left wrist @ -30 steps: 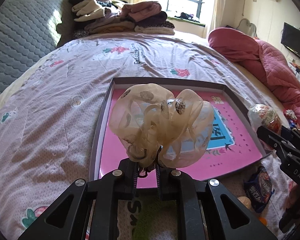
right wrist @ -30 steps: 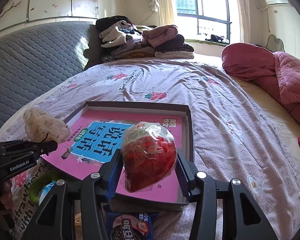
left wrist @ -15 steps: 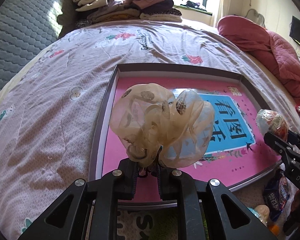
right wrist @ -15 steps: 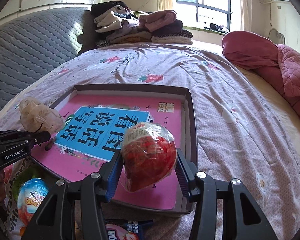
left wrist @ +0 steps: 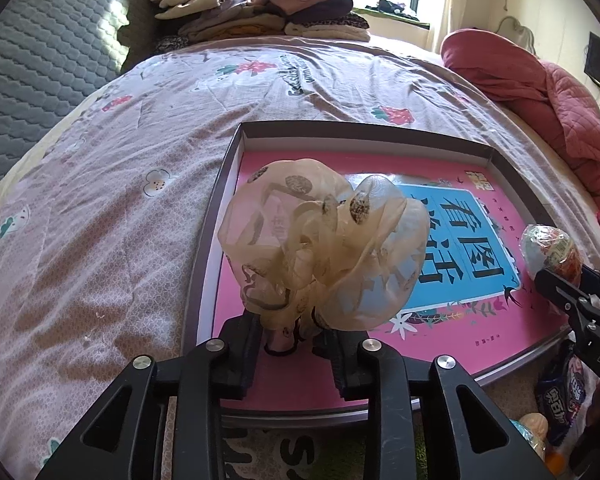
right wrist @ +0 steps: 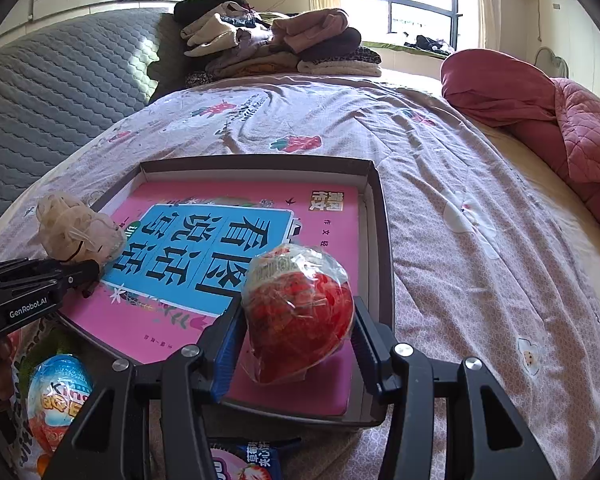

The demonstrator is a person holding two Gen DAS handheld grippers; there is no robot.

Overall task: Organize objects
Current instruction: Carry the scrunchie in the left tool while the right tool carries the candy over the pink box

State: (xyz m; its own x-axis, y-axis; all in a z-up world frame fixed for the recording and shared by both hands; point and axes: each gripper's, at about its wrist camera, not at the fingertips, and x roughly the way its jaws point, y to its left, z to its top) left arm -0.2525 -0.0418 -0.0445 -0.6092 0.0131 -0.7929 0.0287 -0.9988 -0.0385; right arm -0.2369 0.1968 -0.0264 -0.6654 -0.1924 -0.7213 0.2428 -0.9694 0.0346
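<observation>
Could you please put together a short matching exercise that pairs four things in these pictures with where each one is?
Things:
1. beige scrunchie
2. red wrapped egg
3. pink book
4. folded clothes

Places:
A. lying flat inside the shallow box
B. stacked at the far end of the bed
C. between the left gripper's jaws
D. between the right gripper's jaws

Pairs: 1-C, 2-D, 3-A, 4-B

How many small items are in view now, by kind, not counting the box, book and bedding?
Hair scrunchies: 1, the sheer beige scrunchie
Plastic-wrapped eggs: 2, the red wrapped egg and the blue toy egg
Snack packets: 1, the blue snack packet
Total: 4
</observation>
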